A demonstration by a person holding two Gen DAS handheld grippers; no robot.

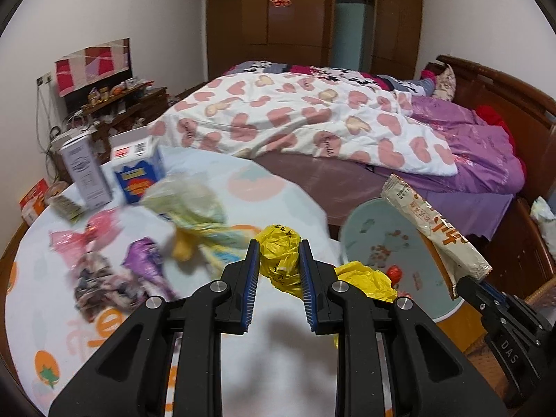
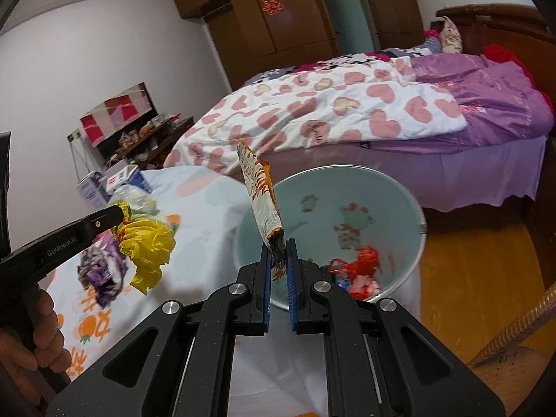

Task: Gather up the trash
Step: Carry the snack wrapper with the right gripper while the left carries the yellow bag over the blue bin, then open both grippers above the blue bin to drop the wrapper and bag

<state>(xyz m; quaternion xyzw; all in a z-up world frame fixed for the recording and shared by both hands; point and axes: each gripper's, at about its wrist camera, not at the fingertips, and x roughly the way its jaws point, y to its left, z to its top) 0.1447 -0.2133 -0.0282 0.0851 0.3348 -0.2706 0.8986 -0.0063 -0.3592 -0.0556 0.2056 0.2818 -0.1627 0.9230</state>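
So both claws were loaded at this point: the left claw (image 1: 278,267) was clamped on a crumpled yellow plastic bag (image 1: 279,253) just above the desk (image 1: 243,187), and the right claw (image 2: 278,264) pinched the bottom end of a snack wrapper (image 2: 260,194) right over the pale green bin (image 2: 399,191). I'd have let the wrapper go first, with the claw well inside the rim, then swung the bag right so the claws didn't bump.

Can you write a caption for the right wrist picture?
Right gripper holds a crinkled orange-and-white snack wrapper above the pale blue trash bin.
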